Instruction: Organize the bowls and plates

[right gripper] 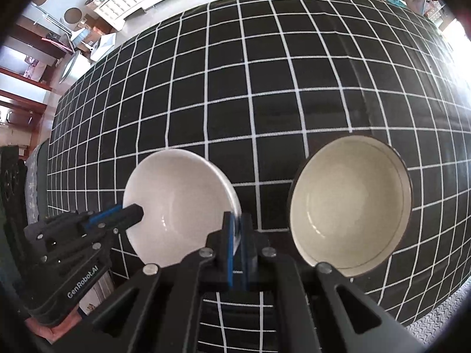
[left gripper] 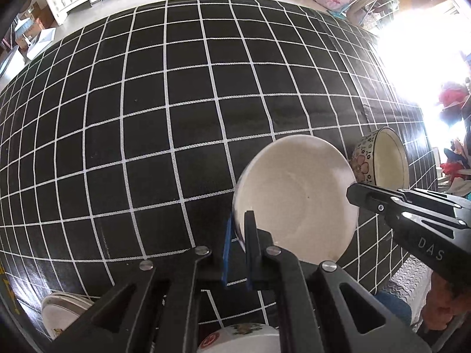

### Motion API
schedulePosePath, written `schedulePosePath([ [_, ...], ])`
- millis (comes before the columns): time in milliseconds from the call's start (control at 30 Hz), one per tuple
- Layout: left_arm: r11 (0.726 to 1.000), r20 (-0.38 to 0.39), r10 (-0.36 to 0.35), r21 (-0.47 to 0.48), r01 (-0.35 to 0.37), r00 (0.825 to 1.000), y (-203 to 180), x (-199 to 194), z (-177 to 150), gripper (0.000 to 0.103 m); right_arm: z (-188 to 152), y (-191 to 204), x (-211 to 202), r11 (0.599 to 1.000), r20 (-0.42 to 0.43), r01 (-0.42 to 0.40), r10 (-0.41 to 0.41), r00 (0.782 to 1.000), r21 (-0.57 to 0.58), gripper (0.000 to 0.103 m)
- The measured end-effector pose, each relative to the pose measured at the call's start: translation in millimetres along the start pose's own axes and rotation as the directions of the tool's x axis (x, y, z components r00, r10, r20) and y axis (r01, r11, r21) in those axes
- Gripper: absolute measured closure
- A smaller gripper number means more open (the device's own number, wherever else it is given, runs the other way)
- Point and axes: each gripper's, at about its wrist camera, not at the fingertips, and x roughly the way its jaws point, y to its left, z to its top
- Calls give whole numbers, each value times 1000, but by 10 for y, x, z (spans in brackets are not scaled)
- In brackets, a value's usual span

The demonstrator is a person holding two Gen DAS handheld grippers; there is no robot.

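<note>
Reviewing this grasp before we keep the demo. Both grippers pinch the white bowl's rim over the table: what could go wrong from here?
1. The left gripper and right gripper each clamp only a thin edge of the white bowl; the glazed rim could slip out.
2. The flowered bowl sits close beside it, so the two could knock together on set-down.
3. Uneven pull between the two hands could twist the bowl loose.

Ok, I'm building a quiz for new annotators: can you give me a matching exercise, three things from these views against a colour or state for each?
Things:
1. white bowl
2. flowered bowl
3. tablecloth

Colours or states:
A. black with a white grid
B. rim pinched on opposite sides by the left gripper and the right gripper
C. cream inside, free of both grippers

Pairs: 1-B, 2-C, 3-A
</note>
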Motion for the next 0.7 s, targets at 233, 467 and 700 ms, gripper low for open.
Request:
schedulePosePath([
  [233, 1000, -3, 16, 10, -16, 1000, -58, 79, 6, 98, -24, -159, 67, 1000, -7, 6, -6, 1000, -2, 96],
  [467, 999, 7, 46, 22, -46, 999, -98, 139, -12, 96, -85, -221, 192, 1000, -5, 20, -20, 1000, 0, 96],
  [700, 999, 13, 27, 25, -27, 1000, -46, 55, -47, 97, -174, -179, 153, 1000, -12, 28, -28, 1000, 10, 95],
])
